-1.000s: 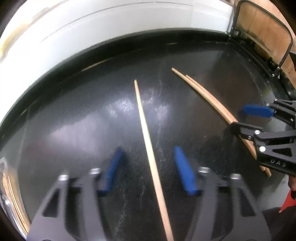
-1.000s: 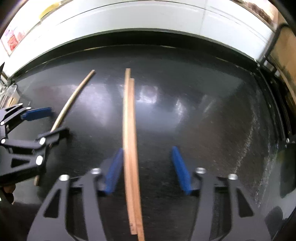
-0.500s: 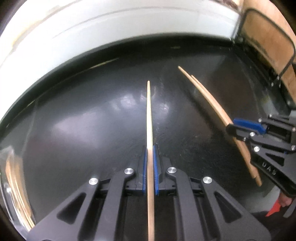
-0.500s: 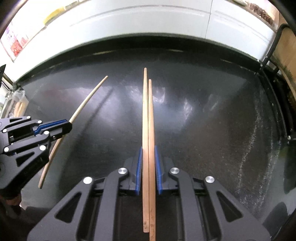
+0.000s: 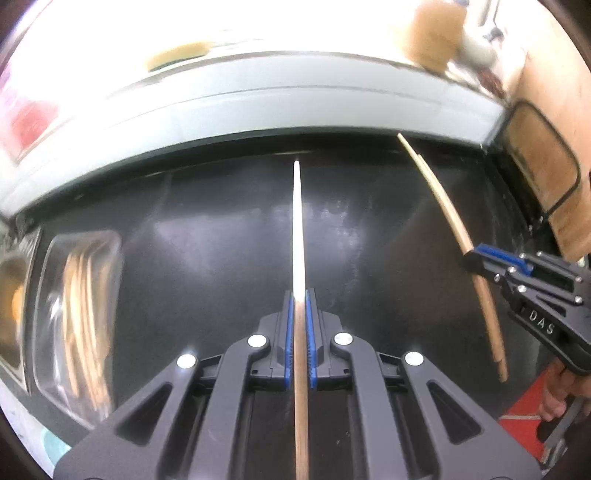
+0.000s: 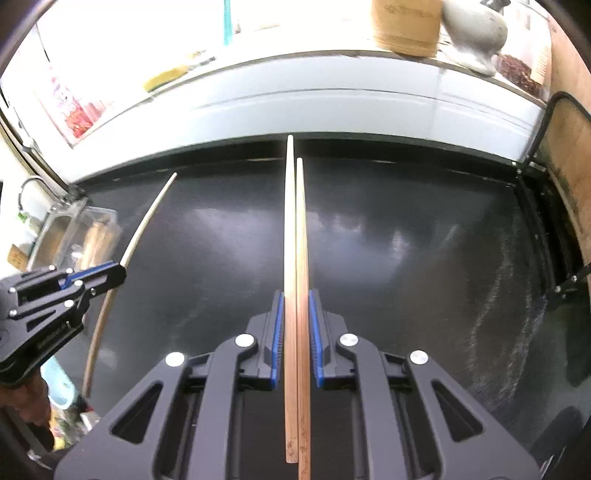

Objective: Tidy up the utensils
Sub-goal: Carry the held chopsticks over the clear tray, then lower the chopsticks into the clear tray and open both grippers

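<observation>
Chopsticks are clamped in both your grippers, raised over the black counter (image 5: 203, 258). Your left gripper (image 5: 299, 317) is closed on a single chopstick (image 5: 298, 229); your right gripper (image 6: 296, 321) is closed on a pair (image 6: 295, 240) held side by side. Only the left view shows the clear tray (image 5: 74, 321) at far left clearly, with more sticks inside. Only the right view shows the shelf's jar (image 6: 404, 26) and vase (image 6: 474, 29) sharply

Both grippers — left (image 5: 299, 295), right (image 6: 296, 293) — clamped tight, angled downward
</observation>
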{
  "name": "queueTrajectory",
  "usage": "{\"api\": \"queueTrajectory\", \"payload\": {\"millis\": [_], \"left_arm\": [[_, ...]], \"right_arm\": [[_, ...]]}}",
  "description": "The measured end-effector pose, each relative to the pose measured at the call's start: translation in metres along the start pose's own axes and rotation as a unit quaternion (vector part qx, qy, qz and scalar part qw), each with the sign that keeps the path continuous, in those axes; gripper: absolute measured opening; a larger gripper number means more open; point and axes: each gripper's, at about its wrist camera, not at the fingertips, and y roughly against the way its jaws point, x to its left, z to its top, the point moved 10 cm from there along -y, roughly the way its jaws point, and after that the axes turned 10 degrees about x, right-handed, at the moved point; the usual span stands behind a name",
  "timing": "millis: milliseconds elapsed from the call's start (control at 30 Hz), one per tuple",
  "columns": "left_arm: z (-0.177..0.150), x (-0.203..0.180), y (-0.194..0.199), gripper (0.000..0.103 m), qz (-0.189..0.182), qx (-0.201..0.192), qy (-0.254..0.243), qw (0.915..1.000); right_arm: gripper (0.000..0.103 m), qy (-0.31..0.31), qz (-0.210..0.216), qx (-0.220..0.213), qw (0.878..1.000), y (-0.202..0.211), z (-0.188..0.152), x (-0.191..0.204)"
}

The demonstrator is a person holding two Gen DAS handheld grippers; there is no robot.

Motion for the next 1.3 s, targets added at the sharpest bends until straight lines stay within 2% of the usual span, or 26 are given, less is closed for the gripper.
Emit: {"api": "queueTrajectory", "payload": {"millis": [167,433,600,733,967,1300], "left_arm": [[-0.008,0.063,0.031,0.006,0.008,-0.006,0.032,0.9994],[-0.028,0.202,0.066,0.006,0.036,-0.009,0.095,0.9948],[-0.041,0.278,0.069,0.006,0.049,-0.005,0.129,0.9904],[-0.049,0.318,0.059,0.006,0.044,0.005,0.147,0.9881],[-0.053,0.344,0.027,0.006,0.033,0.033,0.147,0.9880],[-0.050,0.356,-0.008,0.006,0.025,0.056,0.153,0.9863]], "right_arm": [[0.014,0.001,0.043,0.005,0.999,0.011,0.013,0.077],[0.014,0.036,0.132,0.022,0.990,0.009,0.039,0.234],[0.014,0.046,0.183,0.047,0.981,-0.010,0.048,0.328],[0.014,0.040,0.198,0.064,0.977,-0.031,0.056,0.378],[0.014,0.031,0.175,0.090,0.980,-0.068,0.060,0.413],[0.014,0.016,0.139,0.118,0.983,-0.107,0.049,0.416]]}}
